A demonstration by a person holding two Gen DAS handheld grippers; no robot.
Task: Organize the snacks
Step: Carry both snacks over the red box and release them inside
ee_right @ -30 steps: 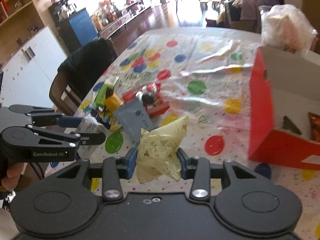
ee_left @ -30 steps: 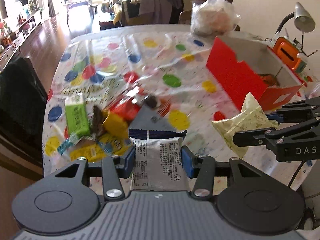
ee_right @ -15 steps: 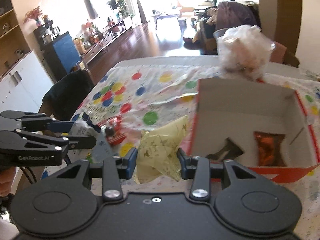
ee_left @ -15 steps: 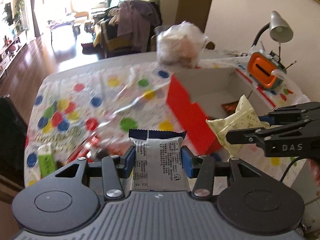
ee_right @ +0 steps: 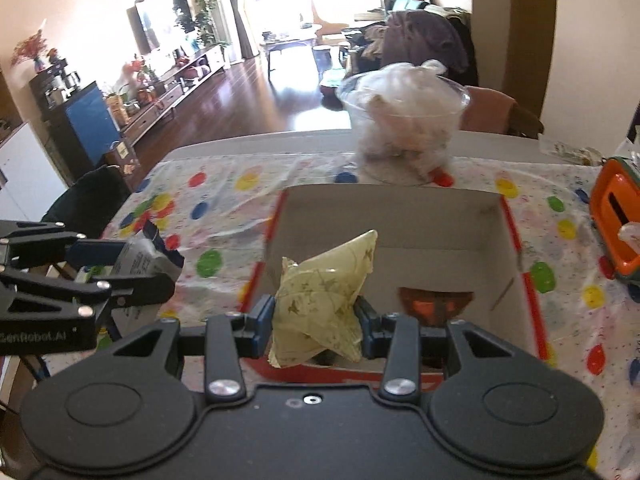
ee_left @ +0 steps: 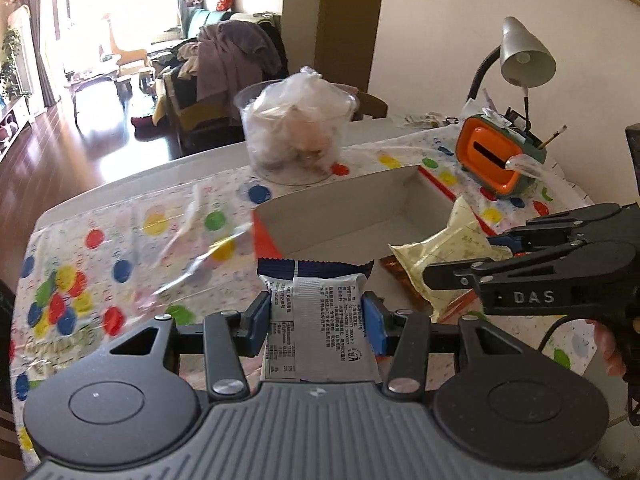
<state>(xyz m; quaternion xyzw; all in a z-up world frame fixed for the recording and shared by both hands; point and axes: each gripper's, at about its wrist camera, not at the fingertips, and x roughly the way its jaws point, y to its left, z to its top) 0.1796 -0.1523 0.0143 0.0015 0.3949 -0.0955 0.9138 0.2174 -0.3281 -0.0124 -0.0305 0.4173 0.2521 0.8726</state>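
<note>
My left gripper (ee_left: 317, 322) is shut on a white snack packet with a dark blue top edge (ee_left: 320, 320), held above the table beside the near left corner of the red cardboard box (ee_left: 352, 208). My right gripper (ee_right: 318, 322) is shut on a pale yellow snack pouch (ee_right: 324, 292), held over the box's near edge (ee_right: 400, 208). An orange snack (ee_right: 434, 304) lies inside the box. The yellow pouch (ee_left: 448, 252) and right gripper (ee_left: 460, 260) also show in the left wrist view; the white packet (ee_right: 140, 258) and left gripper (ee_right: 124, 264) show in the right wrist view.
A clear tub holding a plastic bag (ee_left: 296, 136) stands behind the box. An orange and green desk organiser (ee_left: 496, 160) and a grey lamp (ee_left: 524, 56) stand at the right. The polka-dot tablecloth (ee_left: 120, 248) covers the table. A dark chair (ee_right: 88, 200) stands at the left.
Both grippers have moved away from the snack pile towards the red box, each keeping its packet. The right one now hangs over the box's near edge.
</note>
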